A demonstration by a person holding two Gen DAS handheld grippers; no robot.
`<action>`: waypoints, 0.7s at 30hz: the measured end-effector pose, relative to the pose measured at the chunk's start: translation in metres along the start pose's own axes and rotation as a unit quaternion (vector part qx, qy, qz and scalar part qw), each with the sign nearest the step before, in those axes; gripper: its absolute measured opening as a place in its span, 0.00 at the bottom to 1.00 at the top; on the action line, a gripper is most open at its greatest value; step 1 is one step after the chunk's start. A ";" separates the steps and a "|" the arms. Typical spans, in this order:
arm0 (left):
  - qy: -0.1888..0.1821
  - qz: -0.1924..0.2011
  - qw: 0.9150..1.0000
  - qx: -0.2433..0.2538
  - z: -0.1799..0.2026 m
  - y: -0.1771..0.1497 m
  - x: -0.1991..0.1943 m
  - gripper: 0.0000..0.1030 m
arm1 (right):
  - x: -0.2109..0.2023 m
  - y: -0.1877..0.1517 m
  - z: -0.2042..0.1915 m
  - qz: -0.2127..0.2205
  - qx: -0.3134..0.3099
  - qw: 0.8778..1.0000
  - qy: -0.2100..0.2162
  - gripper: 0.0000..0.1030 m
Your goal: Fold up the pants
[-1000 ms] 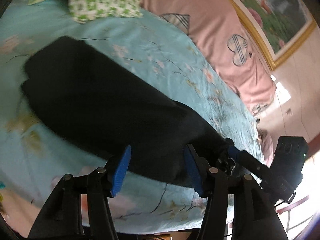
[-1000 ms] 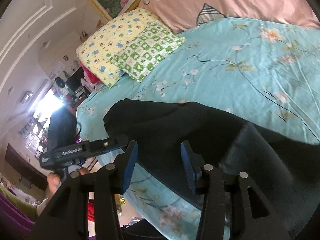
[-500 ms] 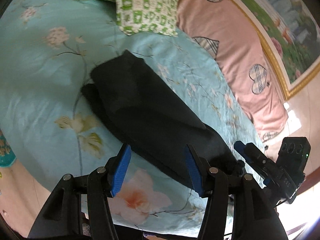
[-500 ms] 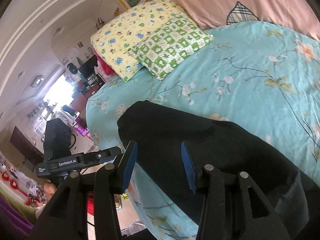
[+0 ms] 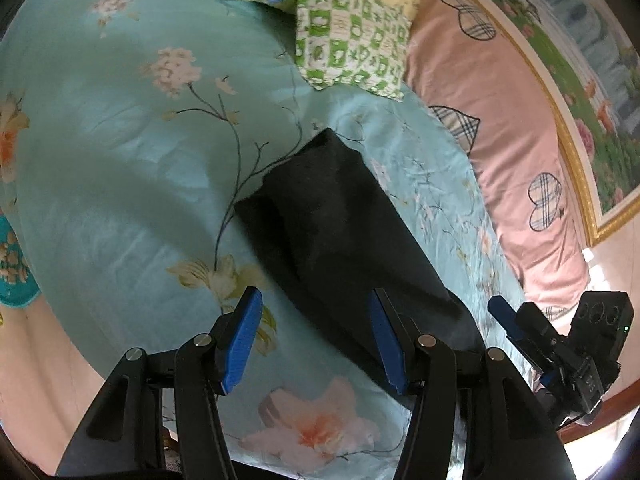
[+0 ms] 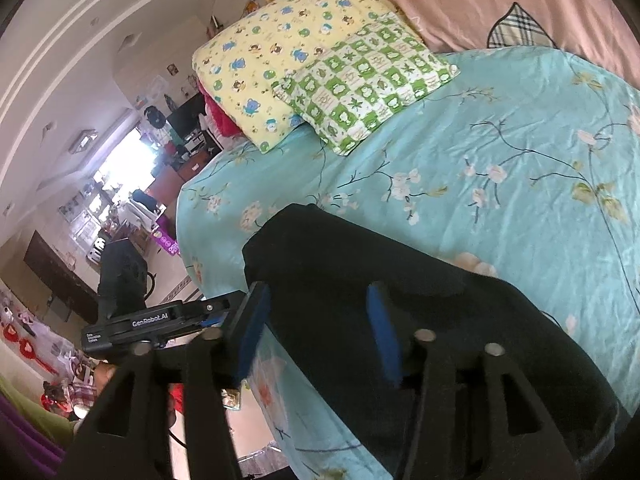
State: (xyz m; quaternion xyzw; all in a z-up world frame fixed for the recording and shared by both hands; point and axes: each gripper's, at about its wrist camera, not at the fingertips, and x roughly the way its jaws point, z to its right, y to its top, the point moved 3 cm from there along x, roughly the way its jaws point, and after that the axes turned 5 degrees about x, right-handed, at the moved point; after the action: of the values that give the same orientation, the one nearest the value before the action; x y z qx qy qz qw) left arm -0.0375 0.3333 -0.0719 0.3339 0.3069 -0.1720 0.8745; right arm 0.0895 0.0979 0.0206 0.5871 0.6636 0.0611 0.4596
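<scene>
Black pants [image 5: 340, 236] folded | left tool [image 6: 132, 324] label "GenRobot.AI" | bedspread [image 5: 132, 168]

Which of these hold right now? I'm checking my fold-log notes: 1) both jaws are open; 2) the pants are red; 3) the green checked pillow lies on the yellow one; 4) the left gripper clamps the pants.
1) True: the left gripper and right gripper both stand open.
2) False: the pants are black.
3) True: the green checked pillow overlaps the yellow pillow.
4) False: it holds nothing.
</scene>
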 end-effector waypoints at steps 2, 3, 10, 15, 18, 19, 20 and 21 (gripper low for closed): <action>-0.002 -0.003 1.000 -0.006 -0.002 0.002 0.004 0.54 | 0.006 0.004 -0.002 -0.002 -0.007 1.000 0.002 0.60; -0.003 -0.004 1.000 -0.008 -0.003 0.002 0.005 0.54 | 0.011 0.007 -0.004 -0.005 -0.013 1.000 0.004 0.60; -0.016 -0.016 0.999 -0.037 -0.008 0.005 0.017 0.54 | 0.050 0.031 -0.005 -0.050 -0.025 0.998 0.022 0.60; -0.017 -0.022 0.998 -0.055 -0.014 0.004 0.025 0.54 | 0.075 0.048 0.000 -0.069 -0.021 0.997 0.038 0.60; -0.019 -0.021 0.998 -0.059 -0.015 0.006 0.026 0.54 | 0.093 0.060 0.010 -0.081 -0.008 0.996 0.043 0.60; -0.021 -0.021 0.998 -0.063 -0.016 0.007 0.027 0.54 | 0.101 0.065 0.014 -0.090 -0.005 0.995 0.047 0.60; -0.024 -0.021 0.997 -0.067 -0.017 0.009 0.028 0.54 | 0.108 0.069 0.015 -0.096 -0.005 0.994 0.048 0.60; -0.025 -0.021 0.997 -0.070 -0.018 0.009 0.028 0.54 | 0.116 0.072 0.017 -0.104 -0.004 0.993 0.051 0.60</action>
State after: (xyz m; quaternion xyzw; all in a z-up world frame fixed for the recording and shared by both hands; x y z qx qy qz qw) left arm -0.0191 0.3492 -0.0966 0.2612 0.3028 -0.1767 0.8994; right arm 0.1663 0.2091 -0.0066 0.5090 0.7434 0.0457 0.4315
